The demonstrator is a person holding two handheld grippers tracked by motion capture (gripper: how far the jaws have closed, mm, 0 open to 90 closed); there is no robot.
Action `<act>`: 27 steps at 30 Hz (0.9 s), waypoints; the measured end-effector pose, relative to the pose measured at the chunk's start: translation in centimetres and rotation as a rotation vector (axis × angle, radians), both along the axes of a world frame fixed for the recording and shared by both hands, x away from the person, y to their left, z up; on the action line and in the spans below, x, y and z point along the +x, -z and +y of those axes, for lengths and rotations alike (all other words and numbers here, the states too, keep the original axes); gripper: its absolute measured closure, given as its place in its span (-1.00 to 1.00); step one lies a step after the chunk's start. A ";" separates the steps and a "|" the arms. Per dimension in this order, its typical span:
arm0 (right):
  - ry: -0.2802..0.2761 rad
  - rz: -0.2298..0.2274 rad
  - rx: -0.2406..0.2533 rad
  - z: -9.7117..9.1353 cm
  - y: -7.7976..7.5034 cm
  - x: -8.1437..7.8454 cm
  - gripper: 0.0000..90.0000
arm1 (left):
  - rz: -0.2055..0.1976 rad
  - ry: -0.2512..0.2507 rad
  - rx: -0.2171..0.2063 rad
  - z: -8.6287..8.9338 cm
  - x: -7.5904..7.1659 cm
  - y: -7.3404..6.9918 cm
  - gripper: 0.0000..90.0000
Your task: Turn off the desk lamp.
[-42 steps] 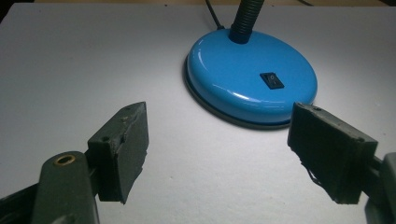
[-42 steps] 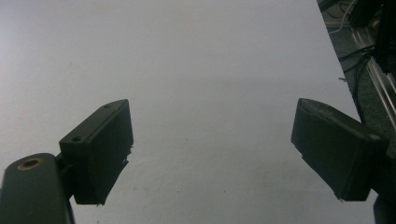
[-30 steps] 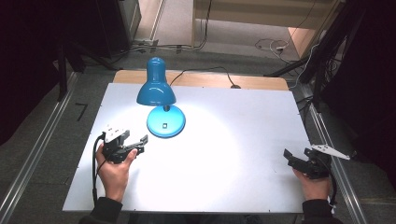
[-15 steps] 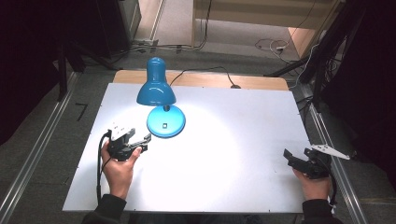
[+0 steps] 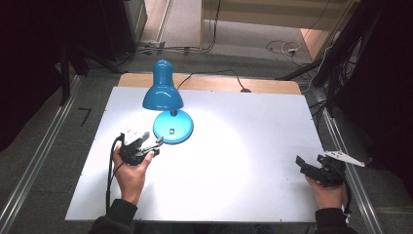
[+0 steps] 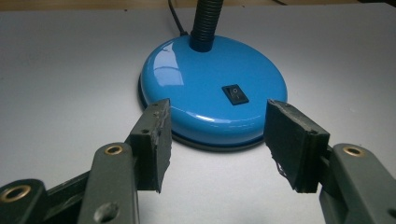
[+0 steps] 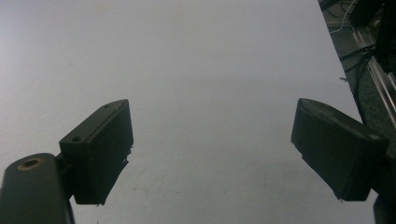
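Observation:
A blue desk lamp (image 5: 163, 92) stands on the white table (image 5: 243, 136), lit, its shade bent over its round blue base (image 5: 173, 127). The base (image 6: 212, 95) carries a small black rocker switch (image 6: 234, 94) and a black ribbed neck (image 6: 206, 23). My left gripper (image 5: 155, 144) is open, close in front of the base, with nothing between its jaws; in the left gripper view (image 6: 215, 140) the base's near edge lies just beyond the two pads. My right gripper (image 5: 303, 165) rests open near the table's right edge, and its own view (image 7: 210, 149) looks across bare tabletop.
The lamp's black cord (image 5: 214, 75) runs back over a wooden strip (image 5: 209, 83) at the table's far edge. Metal rails (image 5: 39, 161) flank the table on both sides. Cables (image 5: 282, 46) lie on the floor beyond. A pool of light falls on the table's middle.
My left gripper has moved forward and to the right, closer to the lamp's base. The right gripper has stayed where it was.

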State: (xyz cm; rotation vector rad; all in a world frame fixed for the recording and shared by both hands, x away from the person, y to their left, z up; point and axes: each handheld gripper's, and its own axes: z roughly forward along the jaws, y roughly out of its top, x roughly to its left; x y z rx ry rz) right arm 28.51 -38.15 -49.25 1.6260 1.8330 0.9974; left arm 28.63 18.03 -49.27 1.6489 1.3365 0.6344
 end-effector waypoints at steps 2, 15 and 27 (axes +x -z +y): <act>0.000 0.001 0.001 0.0 0.0 0.0 -0.75 | 0.003 0.002 0.007 -0.1 0.1 0.1 -0.02; -0.001 0.000 0.001 -0.1 0.0 0.0 -0.74 | -0.028 -0.002 0.023 -1.1 1.2 0.4 0.18; -0.001 0.001 0.004 -0.1 0.0 0.1 -0.74 | -0.052 -0.011 0.016 -1.6 1.8 0.8 0.48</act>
